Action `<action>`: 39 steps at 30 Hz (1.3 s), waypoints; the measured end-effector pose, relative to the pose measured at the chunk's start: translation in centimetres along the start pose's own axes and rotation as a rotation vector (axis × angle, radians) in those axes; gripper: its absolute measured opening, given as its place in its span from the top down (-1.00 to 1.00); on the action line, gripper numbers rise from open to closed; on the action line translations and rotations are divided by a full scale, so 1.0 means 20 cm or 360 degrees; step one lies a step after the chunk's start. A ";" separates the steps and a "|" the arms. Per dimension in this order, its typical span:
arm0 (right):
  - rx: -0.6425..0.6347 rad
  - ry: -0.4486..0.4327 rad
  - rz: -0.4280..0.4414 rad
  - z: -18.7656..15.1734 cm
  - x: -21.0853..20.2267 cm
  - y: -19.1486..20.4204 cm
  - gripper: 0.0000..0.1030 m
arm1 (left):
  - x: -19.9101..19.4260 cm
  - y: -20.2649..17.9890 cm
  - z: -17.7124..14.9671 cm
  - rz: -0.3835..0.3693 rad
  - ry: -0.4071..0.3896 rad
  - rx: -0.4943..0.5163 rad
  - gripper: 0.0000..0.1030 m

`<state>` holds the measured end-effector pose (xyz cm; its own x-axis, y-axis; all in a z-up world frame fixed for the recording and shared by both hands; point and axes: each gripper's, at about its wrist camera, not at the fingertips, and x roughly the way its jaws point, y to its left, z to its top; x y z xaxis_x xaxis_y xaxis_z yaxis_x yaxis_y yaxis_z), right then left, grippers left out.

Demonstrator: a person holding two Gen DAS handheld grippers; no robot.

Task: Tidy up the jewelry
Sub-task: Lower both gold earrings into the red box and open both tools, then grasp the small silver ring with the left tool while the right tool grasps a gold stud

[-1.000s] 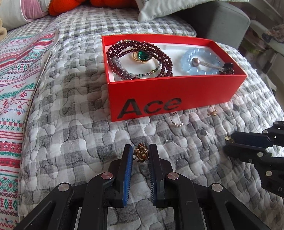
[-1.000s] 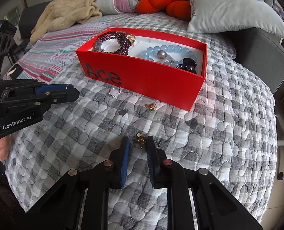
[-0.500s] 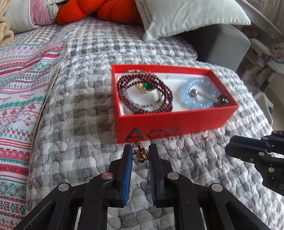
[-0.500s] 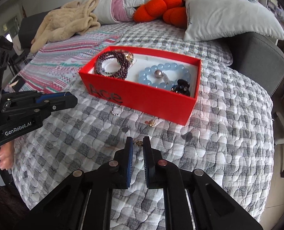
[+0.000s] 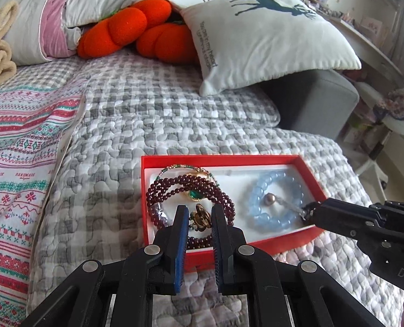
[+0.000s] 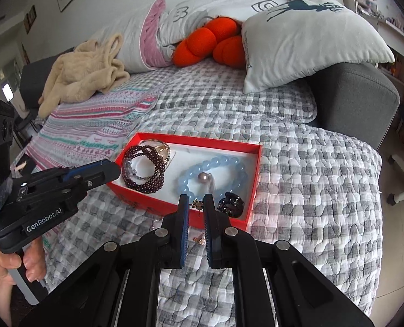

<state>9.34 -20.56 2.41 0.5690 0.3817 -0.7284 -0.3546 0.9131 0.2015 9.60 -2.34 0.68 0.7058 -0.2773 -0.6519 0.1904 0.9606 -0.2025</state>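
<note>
A red box (image 5: 223, 160) (image 6: 252, 190) lies on the grey checked quilt. It holds a dark red bead bracelet (image 5: 174, 188) (image 6: 147, 174), a light blue bead bracelet (image 5: 272, 201) (image 6: 215, 171) and a black clip (image 6: 230, 205). My left gripper (image 5: 199, 218) is shut on a gold ring (image 5: 200, 218) and holds it over the box's left half. My right gripper (image 6: 193, 204) is shut on a small gold earring (image 6: 197, 204) over the box's near right corner. A gold piece (image 6: 200, 239) lies on the quilt in front of the box.
A white deer pillow (image 5: 262, 35) (image 6: 308, 35) and orange plush cushions (image 5: 147, 32) (image 6: 212, 43) lie behind the box. A striped blanket (image 5: 19, 147) covers the left side. A grey sofa arm (image 6: 357, 103) rises at the right.
Both grippers have lifted from the quilt and moved forward over the box, each carrying its piece. The jaws stayed shut.
</note>
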 end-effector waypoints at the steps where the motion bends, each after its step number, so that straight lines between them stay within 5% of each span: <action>1: 0.0008 0.0003 -0.0005 0.01 0.01 -0.01 0.79 | 0.02 0.00 0.00 0.0013 -0.0004 -0.0006 0.77; 3: 0.0018 0.0002 -0.0010 0.02 0.04 -0.02 0.78 | 0.04 0.00 0.01 0.0015 -0.0003 -0.0013 0.77; 12: -0.0016 0.0035 -0.0075 0.05 0.08 -0.04 0.74 | 0.00 -0.02 -0.02 0.0065 0.0038 0.0043 0.14; 22: -0.0006 0.0022 -0.0114 0.01 -0.04 -0.04 0.24 | -0.13 0.07 -0.11 0.0161 0.0101 -0.0011 -0.44; 25: 0.0012 0.0027 -0.0140 -0.03 -0.07 -0.05 -0.11 | -0.13 0.13 -0.15 0.0219 0.0174 -0.0077 -0.53; 31: 0.0077 0.0094 -0.0231 -0.10 -0.08 -0.10 -0.13 | -0.12 0.21 -0.24 0.0334 0.0293 -0.0225 -0.65; 39: 0.0143 0.0252 -0.0254 -0.17 0.05 -0.09 -0.13 | -0.10 0.22 -0.27 0.0396 0.0336 -0.0212 -0.65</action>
<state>8.09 -22.38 -0.83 0.4866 0.2109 -0.8478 -0.1983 0.9718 0.1279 5.24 2.29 -2.89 0.5602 -0.0464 -0.8270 -0.0700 0.9922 -0.1031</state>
